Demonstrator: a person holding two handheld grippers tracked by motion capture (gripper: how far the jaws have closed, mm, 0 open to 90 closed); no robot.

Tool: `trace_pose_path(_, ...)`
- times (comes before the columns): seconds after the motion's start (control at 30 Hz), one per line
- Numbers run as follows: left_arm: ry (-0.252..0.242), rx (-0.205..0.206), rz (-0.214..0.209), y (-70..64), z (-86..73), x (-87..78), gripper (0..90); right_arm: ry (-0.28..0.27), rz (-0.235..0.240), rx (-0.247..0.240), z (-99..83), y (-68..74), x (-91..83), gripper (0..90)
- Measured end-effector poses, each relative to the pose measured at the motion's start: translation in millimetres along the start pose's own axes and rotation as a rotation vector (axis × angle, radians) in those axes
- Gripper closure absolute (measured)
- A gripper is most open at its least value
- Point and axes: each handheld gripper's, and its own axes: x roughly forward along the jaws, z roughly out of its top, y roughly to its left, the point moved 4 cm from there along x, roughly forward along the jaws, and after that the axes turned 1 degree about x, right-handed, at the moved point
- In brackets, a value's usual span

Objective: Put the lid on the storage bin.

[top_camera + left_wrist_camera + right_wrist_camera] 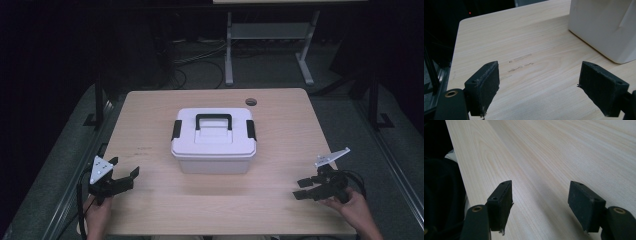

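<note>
A white plastic box with a black handle and black side latches stands shut in the middle of the wooden table. My left gripper is at the table's near left, open and empty. In the left gripper view the box's corner lies ahead to the right of the wide-apart jaws of my left gripper. My right gripper rests at the near right, open, with bare wood between its pads.
A round cable hole sits near the table's far edge. Beyond the table stand the legs of another desk and cables on the floor. Faint scuff marks show on the wood ahead of my left gripper.
</note>
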Motion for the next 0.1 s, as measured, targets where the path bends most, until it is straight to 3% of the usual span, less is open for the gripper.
trace_pose_path(0.1,-0.001,0.004,0.002,-0.3,0.3,-0.3,16.1,0.001,-0.002,-0.002,-0.3,1.9,-0.9,35.6)
